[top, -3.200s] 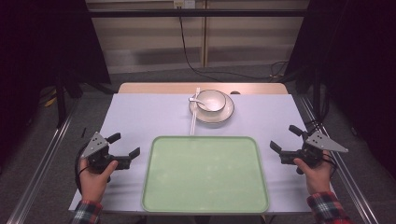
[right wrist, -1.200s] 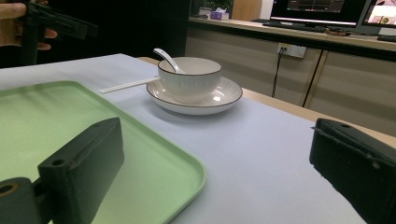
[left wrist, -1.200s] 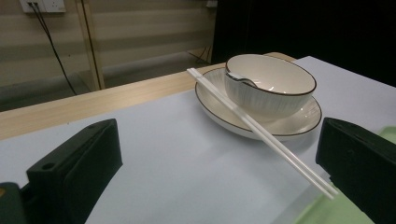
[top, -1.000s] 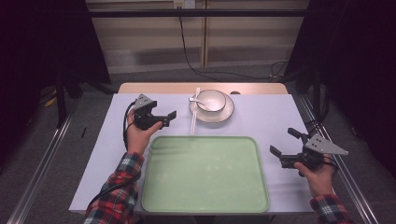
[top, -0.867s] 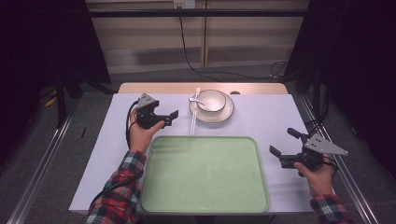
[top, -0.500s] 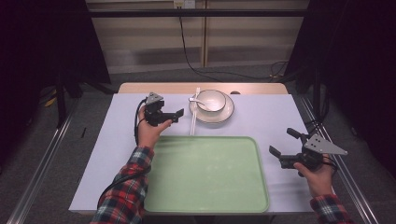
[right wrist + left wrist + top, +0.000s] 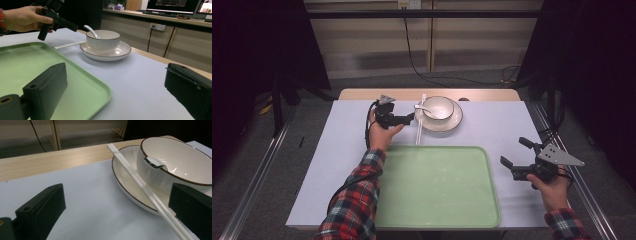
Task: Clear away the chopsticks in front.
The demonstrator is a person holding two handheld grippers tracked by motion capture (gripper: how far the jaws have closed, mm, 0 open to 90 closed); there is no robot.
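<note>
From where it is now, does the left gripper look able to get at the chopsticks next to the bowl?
Probably yes. The left gripper is open and right beside the chopsticks, which lean on the plate's rim. In the left gripper view they run between its jaws with nothing in front.

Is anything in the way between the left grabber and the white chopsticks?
No, nothing visible. The left gripper is open, and only bare table cover lies between its jaws and the chopsticks, which lean on the plate beside the bowl.
</note>
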